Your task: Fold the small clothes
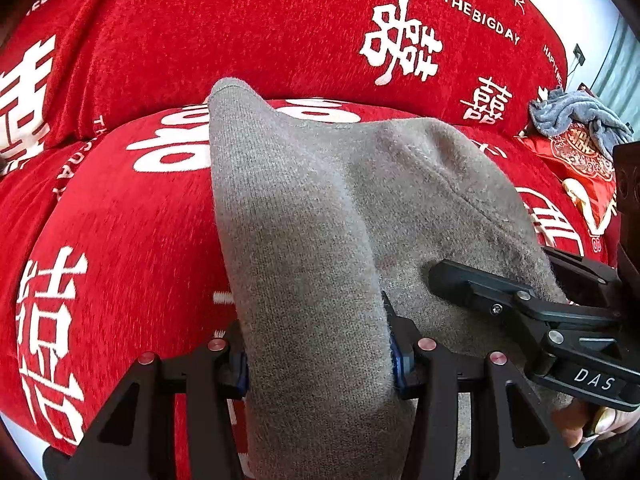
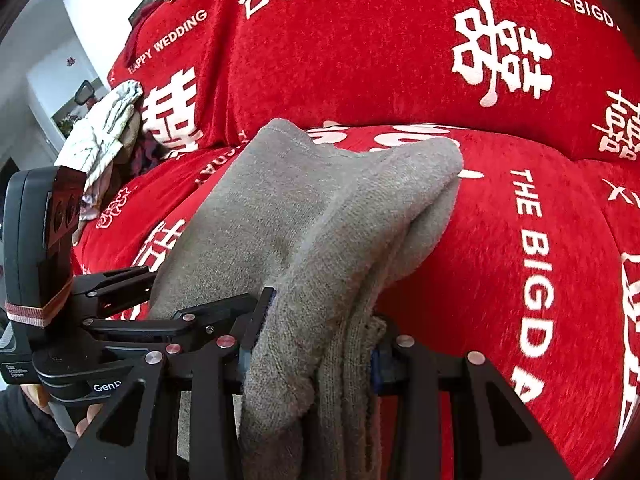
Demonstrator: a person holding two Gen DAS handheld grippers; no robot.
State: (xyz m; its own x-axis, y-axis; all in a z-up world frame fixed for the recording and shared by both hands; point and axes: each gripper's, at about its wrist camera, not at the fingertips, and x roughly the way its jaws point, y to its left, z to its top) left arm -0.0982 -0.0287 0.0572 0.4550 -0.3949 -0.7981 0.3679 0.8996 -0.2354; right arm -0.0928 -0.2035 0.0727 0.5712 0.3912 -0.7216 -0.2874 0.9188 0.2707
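Note:
A grey knit garment (image 1: 320,208) is folded double, and both grippers hold it over the red sofa seat. In the left wrist view my left gripper (image 1: 318,360) is shut on one bunched end of it. My right gripper (image 1: 494,266) grips the cloth close by on the right. In the right wrist view the garment (image 2: 320,220) runs forward from my right gripper (image 2: 316,344), which is shut on thick layers. My left gripper (image 2: 176,292) clamps the neighbouring edge at the left. The far folded end droops towards the seat cushion.
The sofa (image 1: 280,40) wears a red cover with white lettering. A blue-grey cloth (image 1: 576,116) lies on a red patterned cushion (image 1: 580,168) at one end. Pale crumpled clothes (image 2: 104,128) are heaped at the other end. A hand (image 1: 576,420) holds the right gripper's handle.

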